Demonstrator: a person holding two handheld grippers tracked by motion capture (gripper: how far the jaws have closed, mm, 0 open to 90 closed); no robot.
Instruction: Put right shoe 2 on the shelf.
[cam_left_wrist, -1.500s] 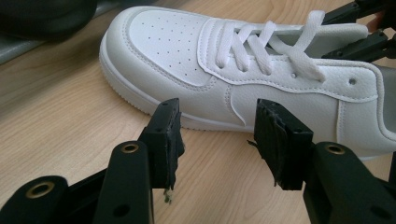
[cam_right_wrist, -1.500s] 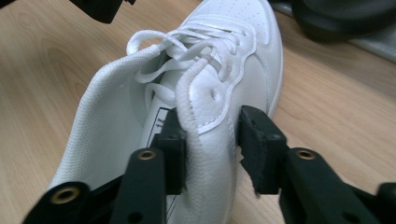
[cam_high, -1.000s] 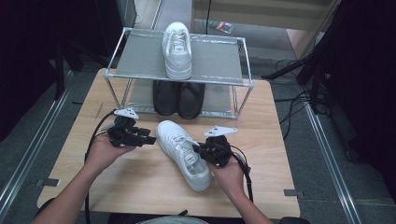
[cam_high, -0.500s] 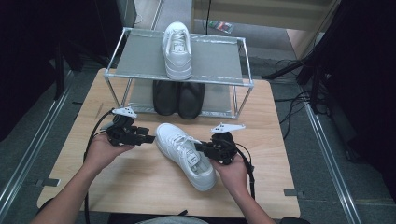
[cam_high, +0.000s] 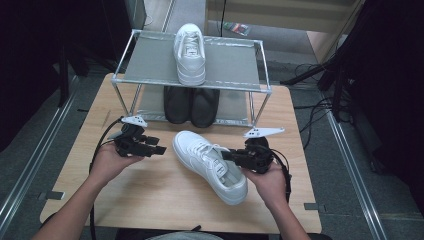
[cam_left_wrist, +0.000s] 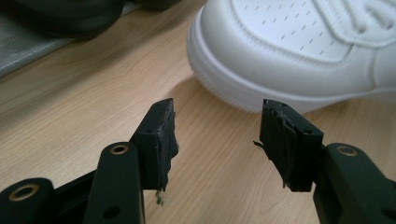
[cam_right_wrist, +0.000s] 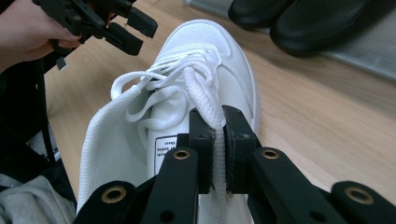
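Since a second ago my right gripper (cam_high: 231, 156) has lifted a little with the white sneaker (cam_high: 210, 165), whose heel end now sits slightly higher, while my left gripper (cam_high: 161, 149) has kept its place and its fingers have just been opening further, with nothing between them. My right fingers (cam_right_wrist: 201, 140) are closed tight on the sneaker's tongue (cam_right_wrist: 205, 105), pinched flat between the pads. My left fingers (cam_left_wrist: 159, 135) stand wide apart just short of the sneaker's toe, above the bare table (cam_high: 150, 200). The sneaker lies near the table's middle, toe toward the shoe rack (cam_high: 150, 65). In the right gripper view the heel is cut off below, and the label inside is too small to read. The matching white sneaker (cam_high: 190, 52) stands on the rack's top shelf; a pair of black shoes (cam_high: 192, 105) sits on the lower shelf, partly hidden under it.
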